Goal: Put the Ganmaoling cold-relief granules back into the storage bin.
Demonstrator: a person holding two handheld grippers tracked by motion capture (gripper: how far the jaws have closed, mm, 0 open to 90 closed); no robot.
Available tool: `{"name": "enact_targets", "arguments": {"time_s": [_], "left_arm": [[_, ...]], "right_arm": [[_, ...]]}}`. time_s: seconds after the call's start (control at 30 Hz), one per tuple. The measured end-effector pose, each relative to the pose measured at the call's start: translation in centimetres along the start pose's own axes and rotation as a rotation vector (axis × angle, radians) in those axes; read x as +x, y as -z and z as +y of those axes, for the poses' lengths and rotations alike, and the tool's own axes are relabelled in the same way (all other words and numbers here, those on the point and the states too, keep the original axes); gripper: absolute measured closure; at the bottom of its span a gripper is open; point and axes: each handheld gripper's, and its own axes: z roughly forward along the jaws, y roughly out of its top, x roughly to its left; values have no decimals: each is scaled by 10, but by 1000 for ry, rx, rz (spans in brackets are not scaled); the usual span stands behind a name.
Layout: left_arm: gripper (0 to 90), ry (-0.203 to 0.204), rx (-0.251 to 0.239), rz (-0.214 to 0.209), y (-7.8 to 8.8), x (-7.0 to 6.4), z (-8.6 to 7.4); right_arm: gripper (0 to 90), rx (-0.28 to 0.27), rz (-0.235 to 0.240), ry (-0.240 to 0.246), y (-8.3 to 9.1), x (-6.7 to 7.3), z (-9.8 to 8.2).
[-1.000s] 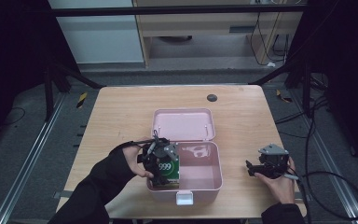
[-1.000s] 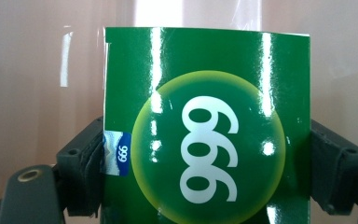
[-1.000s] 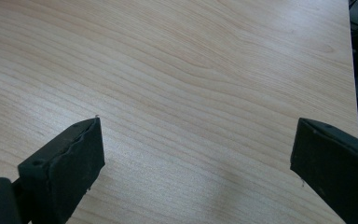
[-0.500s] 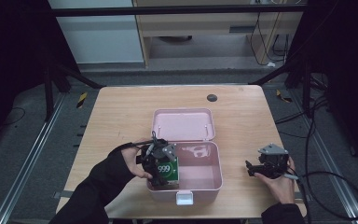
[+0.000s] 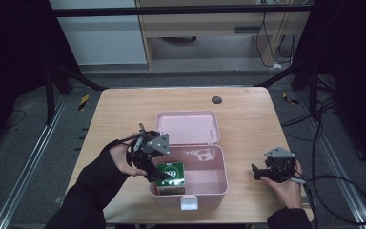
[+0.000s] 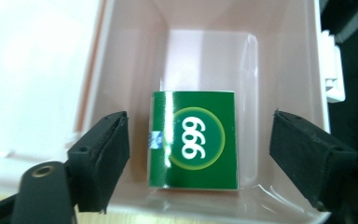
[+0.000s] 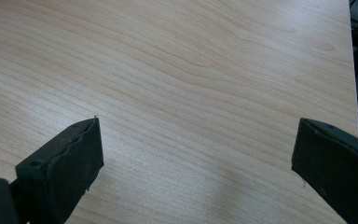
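- Green box lying flat in pink case, left end, lid open.
- Left gripper over case, jaws wide apart either side of box, not touching it.
- Right gripper over bare table, jaws wide, holding nothing.

You sat at a light wooden desk on grey floor. A white cabinet and a wooden shelf unit stood beyond the desk's far edge. Black cables trailed right. The surroundings were dark.
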Motion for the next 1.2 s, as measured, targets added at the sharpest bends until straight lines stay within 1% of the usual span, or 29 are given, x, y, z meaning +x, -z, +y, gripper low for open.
{"name": "enact_targets", "arguments": {"time_s": [0.1,0.2,0.27,0.37,0.47,0.57,0.6,0.63,0.73,0.77,0.8,0.83,0.87,0.97,1.0,1.03,1.07,1.17,1.2], "left_arm": [[225,27,-27,32,14,1,-8],[261,66,-76,69,29,3,-22],[285,93,-102,96,37,3,-31],[312,145,-143,139,48,3,-48],[336,205,-168,160,52,2,-68],[322,280,-160,187,46,3,-91],[322,322,-151,197,44,3,-99],[323,338,-168,204,39,4,-106],[323,434,-175,242,26,7,-128],[320,468,-176,265,21,8,-135],[312,504,-166,298,16,9,-142],[304,532,-150,335,10,9,-148],[301,557,-140,359,5,10,-154],[282,637,-165,396,-7,10,-169],[279,665,-171,419,-11,11,-174],[275,669,-156,435,-13,12,-177],[265,682,-141,460,-15,13,-179],[232,760,-185,509,-20,14,-191],[227,789,-190,536,-23,14,-196]], "right_arm": [[29,-9,-8,-5,1,0,0],[30,-14,-10,-17,3,-1,0],[31,-10,-11,-16,3,-2,0],[37,-10,-14,-19,3,-2,-1],[42,-16,-15,-28,4,-2,-1],[47,-17,-13,-30,4,-2,-1],[49,-16,-15,-28,4,-2,-1],[51,-14,-13,-29,4,-2,-2],[73,-21,-25,-29,6,-2,-1],[74,-24,-22,-38,6,-2,-1],[78,-27,-21,-41,7,-2,-1],[78,-26,-20,-40,7,-2,-1],[78,-23,-18,-38,7,-3,-2],[79,-21,-16,-45,6,-3,-2],[78,-24,-14,-46,7,-3,-2],[78,-27,-13,-51,7,-3,-2],[78,-29,-12,-53,7,-3,-2],[71,-33,-16,-53,7,-3,-2],[69,-32,-19,-56,7,-4,-2]]}}
